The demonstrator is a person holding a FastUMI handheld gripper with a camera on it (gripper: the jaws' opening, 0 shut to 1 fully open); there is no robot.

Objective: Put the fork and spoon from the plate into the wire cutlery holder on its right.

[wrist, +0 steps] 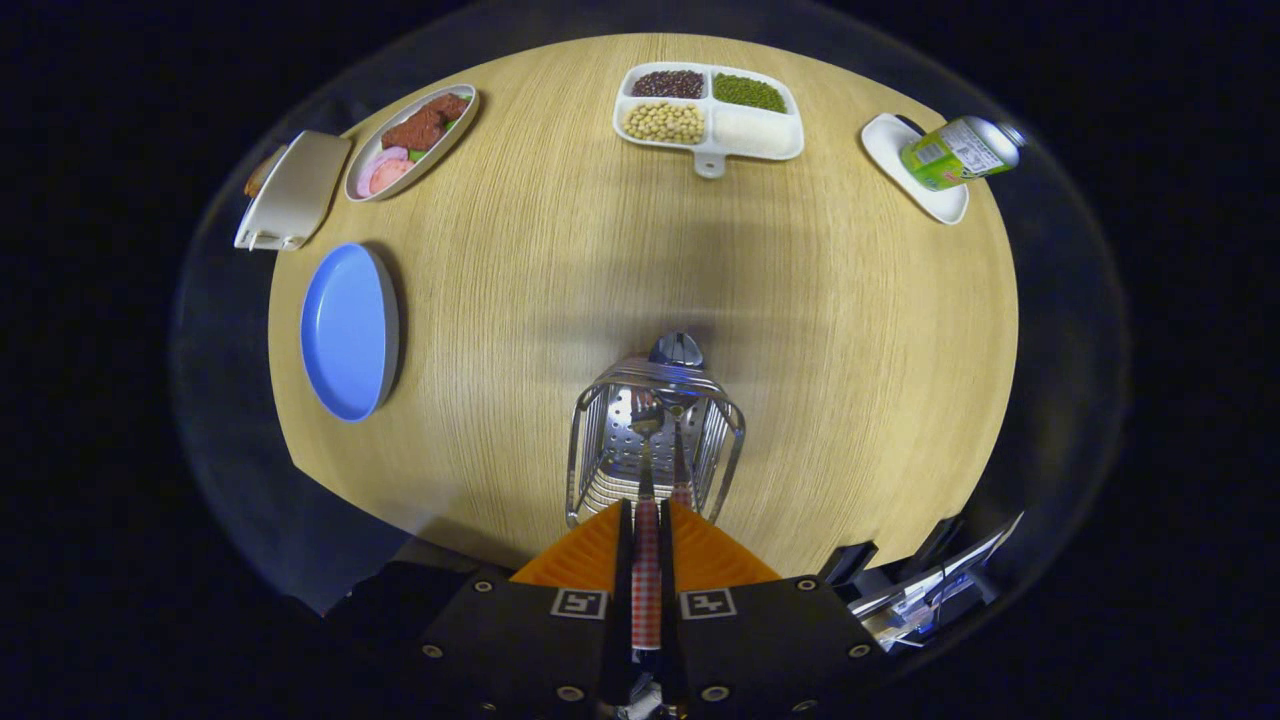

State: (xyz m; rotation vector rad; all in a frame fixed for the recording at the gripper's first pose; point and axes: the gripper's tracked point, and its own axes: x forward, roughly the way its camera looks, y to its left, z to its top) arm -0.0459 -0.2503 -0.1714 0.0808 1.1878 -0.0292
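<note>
Steel wire holder (655, 445) directly under the tongs (647, 525), a checked-handled utensil (647, 575) held over it.

The orange fingers (590, 555) are nearly closed, both pressing on the red-and-white checked handle, whose metal end reaches down into the holder; it looks like the fork, though the tip is hard to read. A spoon bowl (677, 349) pokes up at the holder's far rim, so the spoon seems already inside. The blue plate (345, 330) lies well to the holder's left and looks bare. Likely risks: if released while tilted, the utensil could catch on the wires or knock the spoon, or a downward push on the near rim could tip the light holder on the wooden table (850, 300).
</note>
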